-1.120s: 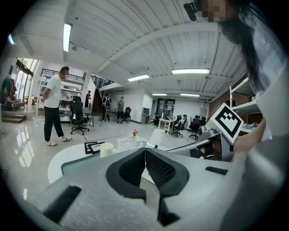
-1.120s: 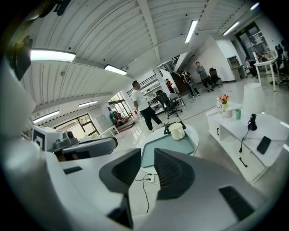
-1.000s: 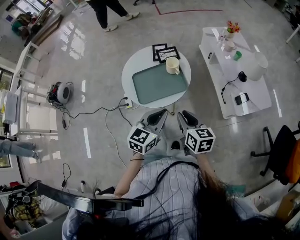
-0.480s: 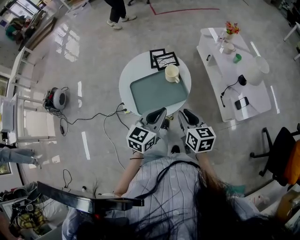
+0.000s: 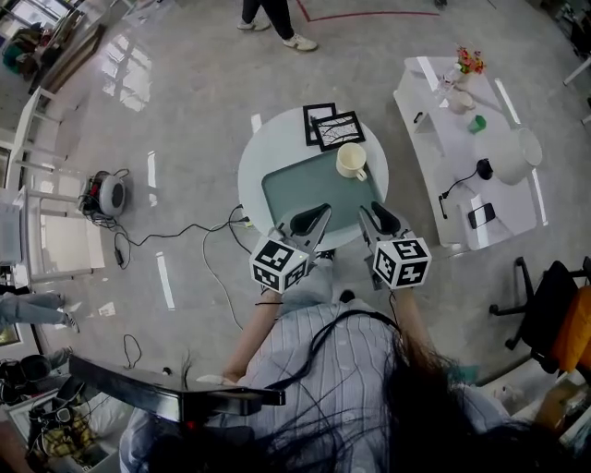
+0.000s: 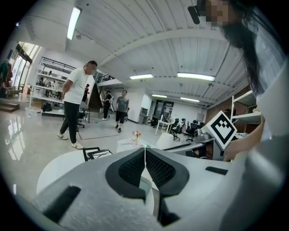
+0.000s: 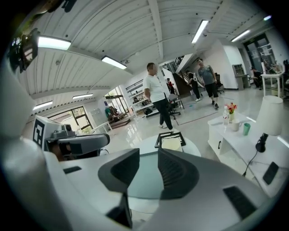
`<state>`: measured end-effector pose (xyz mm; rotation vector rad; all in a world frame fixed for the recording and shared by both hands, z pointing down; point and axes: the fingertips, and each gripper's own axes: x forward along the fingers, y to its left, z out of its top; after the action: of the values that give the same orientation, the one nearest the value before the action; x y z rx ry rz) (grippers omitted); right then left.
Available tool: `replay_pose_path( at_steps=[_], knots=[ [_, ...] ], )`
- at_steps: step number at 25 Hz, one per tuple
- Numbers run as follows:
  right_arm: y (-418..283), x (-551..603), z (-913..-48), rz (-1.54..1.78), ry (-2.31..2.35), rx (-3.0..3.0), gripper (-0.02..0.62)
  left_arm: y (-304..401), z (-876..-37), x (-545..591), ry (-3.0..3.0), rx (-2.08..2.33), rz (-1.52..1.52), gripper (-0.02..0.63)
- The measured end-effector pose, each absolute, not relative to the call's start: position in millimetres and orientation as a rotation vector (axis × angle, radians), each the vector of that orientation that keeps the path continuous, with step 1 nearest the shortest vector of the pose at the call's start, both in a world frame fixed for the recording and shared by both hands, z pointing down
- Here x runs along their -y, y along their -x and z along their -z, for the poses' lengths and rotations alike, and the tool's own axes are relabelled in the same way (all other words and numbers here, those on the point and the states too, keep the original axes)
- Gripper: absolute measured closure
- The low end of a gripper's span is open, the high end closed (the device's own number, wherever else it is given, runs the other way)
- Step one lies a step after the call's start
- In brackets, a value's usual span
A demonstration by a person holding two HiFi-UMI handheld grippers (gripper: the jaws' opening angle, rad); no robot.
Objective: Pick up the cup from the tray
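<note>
A cream cup [image 5: 351, 161] stands upright at the far right corner of the grey-green tray [image 5: 305, 189] on the round white table [image 5: 263, 157]. My left gripper [image 5: 319, 214] is shut and empty, its tips over the table's near edge at the tray's near side. In the left gripper view, the left gripper [image 6: 145, 153] shows its pads meeting. My right gripper [image 5: 369, 212] hangs beside it, short of the cup. The right gripper [image 7: 148, 153] is shut with only a narrow slit between its pads; beyond them lie the tray [image 7: 144, 180] and the cup [image 7: 171, 144].
Two black-framed pictures [image 5: 331, 125] lie behind the tray. A long white side table [image 5: 471, 157] with a lamp, flowers and a phone stands at the right. A cable reel [image 5: 111, 194] and cords lie on the floor left. A person [image 5: 272, 23] walks beyond.
Both grippers have moved forward together from the floor in front of the round table to its near edge. The walking person has shifted right.
</note>
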<state>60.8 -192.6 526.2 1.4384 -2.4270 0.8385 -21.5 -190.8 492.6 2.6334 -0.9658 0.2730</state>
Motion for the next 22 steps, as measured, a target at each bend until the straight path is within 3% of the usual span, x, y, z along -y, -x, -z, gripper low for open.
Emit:
replay_pose_path(
  at_steps=[4, 10, 22],
  knots=[
    [-58, 219, -536, -0.820, -1.432, 2.404, 0.472, 23, -499, 213, -2.631, 0.923, -0.279, 0.592],
    [-52, 253, -565, -0.859, -1.333, 2.372, 0.331, 17, -507, 240, -2.622, 0.862, -0.289, 0.592],
    [-50, 315, -642, -0.789, -1.220, 2.255, 0.227, 13, -528, 276, -2.592, 0.797, -0.322, 0.592]
  ],
)
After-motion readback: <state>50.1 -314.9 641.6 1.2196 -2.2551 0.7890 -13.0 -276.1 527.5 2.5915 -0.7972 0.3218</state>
